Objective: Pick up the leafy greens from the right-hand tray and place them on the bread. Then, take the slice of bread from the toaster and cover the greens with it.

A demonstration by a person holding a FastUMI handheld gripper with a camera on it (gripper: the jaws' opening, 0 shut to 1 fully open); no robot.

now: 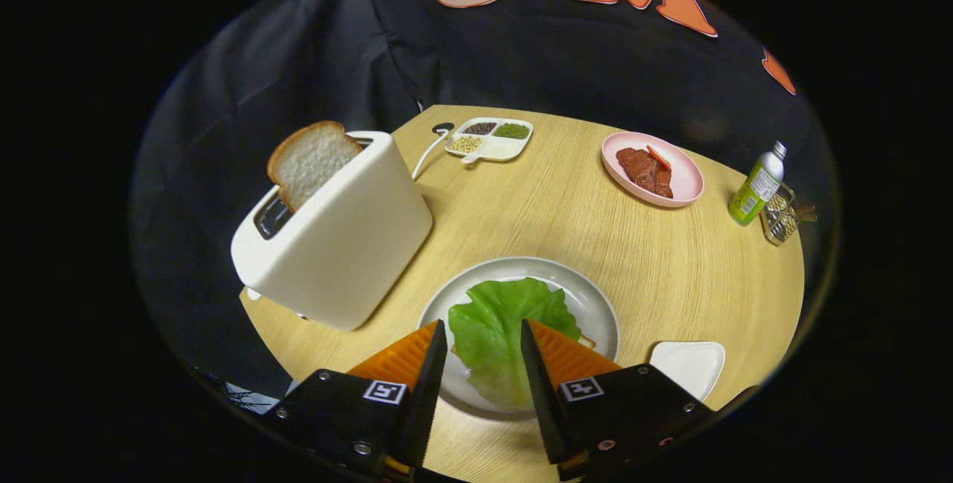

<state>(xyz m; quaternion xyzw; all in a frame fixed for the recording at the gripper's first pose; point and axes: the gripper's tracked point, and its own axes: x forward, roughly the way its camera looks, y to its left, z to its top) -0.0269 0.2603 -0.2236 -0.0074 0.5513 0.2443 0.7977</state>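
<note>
On the left of the round worktop stands a white toaster, and a slice of bread sticks up out of its slot — nobody has taken it yet, so that part of the job is left to do. Behind it sits a small dish with compartments of seeds and grains. In the middle, just ahead of the claw, is a grey plate, and the leafy greens lie on it. A bit of bread crust peeks out from under the leaf, so the greens look like they are already on the bread. The claw is spread apart — its two fingers stand on each side of the leaf, and I cannot tell if they touch it; it does not look pinched. On the right is a small white tray with nothing on it, farther back a pink plate with red meat, and a green bottle. I think the first half is done, and next comes the toaster bread.
</note>
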